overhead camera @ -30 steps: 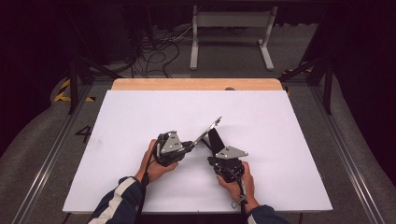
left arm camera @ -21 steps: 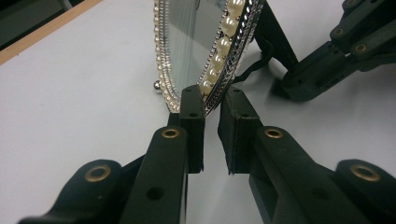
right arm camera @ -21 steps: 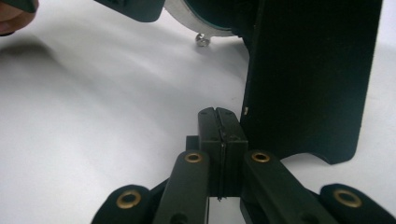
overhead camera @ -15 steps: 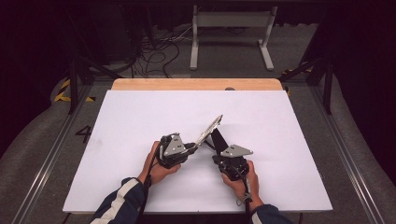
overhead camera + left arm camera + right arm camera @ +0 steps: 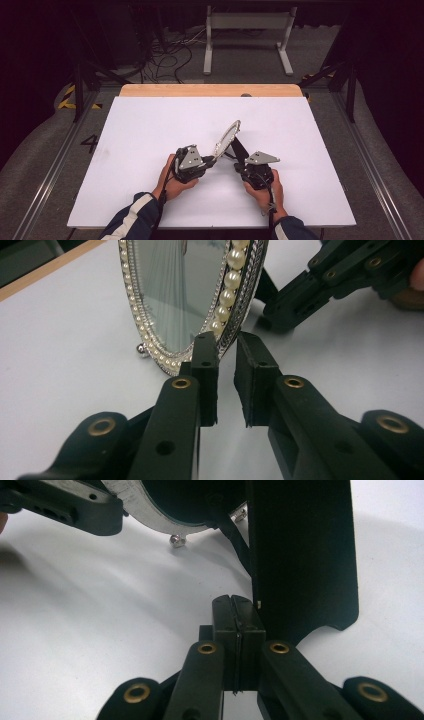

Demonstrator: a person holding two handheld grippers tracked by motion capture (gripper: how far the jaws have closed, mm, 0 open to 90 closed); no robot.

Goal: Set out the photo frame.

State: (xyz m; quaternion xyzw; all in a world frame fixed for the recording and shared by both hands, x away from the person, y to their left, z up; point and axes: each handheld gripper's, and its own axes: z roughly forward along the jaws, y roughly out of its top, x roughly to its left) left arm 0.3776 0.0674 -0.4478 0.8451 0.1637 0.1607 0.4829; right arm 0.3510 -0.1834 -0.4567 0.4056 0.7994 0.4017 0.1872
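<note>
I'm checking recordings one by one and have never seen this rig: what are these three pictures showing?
A person sits at a white table with a hand-held two-jaw gripper in each hand. One camera looks down from above; the other two ride on the grippers. A pearl-rimmed oval mirror stands tilted on the table. The left gripper has its jaws slightly apart at the mirror's lower rim; whether they pinch it is unclear. The right gripper is shut beside the mirror's black back stand.

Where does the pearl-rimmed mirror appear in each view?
High view: mirror near the centre, tilted, between the hands.
Left gripper view: top centre, glass side showing.
Right gripper view: top, its back and black stand.
Shared landmark: white table.
</note>
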